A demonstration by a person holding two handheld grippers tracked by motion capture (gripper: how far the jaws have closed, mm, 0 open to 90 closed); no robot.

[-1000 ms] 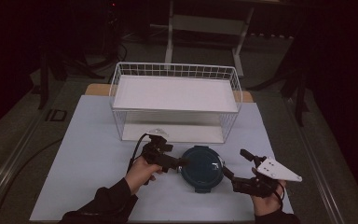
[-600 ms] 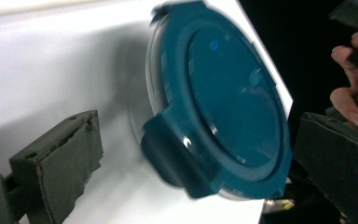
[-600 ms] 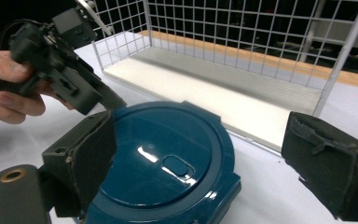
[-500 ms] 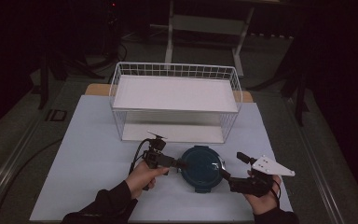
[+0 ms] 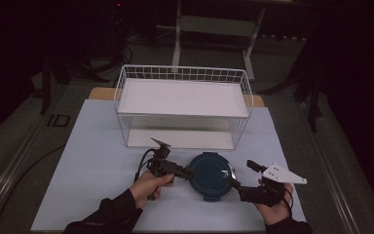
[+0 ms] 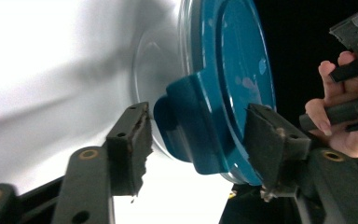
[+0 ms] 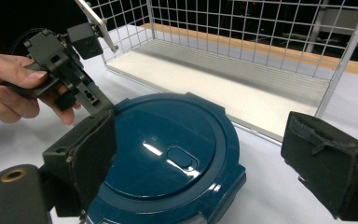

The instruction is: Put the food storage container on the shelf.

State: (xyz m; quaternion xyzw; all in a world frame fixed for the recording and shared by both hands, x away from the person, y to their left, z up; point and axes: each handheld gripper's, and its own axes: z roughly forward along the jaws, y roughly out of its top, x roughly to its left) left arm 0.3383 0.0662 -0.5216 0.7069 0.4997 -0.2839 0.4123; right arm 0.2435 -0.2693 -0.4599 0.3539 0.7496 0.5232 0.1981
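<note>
- A round blue-lidded container (image 5: 211,170) sits on the white table (image 5: 92,165) in the lower middle of the high view, just in front of the white wire basket (image 5: 182,105), which fills the centre of that frame.
- The left gripper (image 5: 187,172) comes in from the lower left of the high view and meets the container's left edge.
- In the left gripper view, its jaws stand apart on either side of a lid tab (image 6: 186,123) at the frame's centre; whether the pads press the tab cannot be told.
- The right gripper (image 5: 235,185) lies at the lower right of the high view, its tip at the container's right rim.
- In the right gripper view, its jaws are spread wide, the container (image 7: 168,158) low between them and the other hand (image 7: 14,86) at upper left.
</note>
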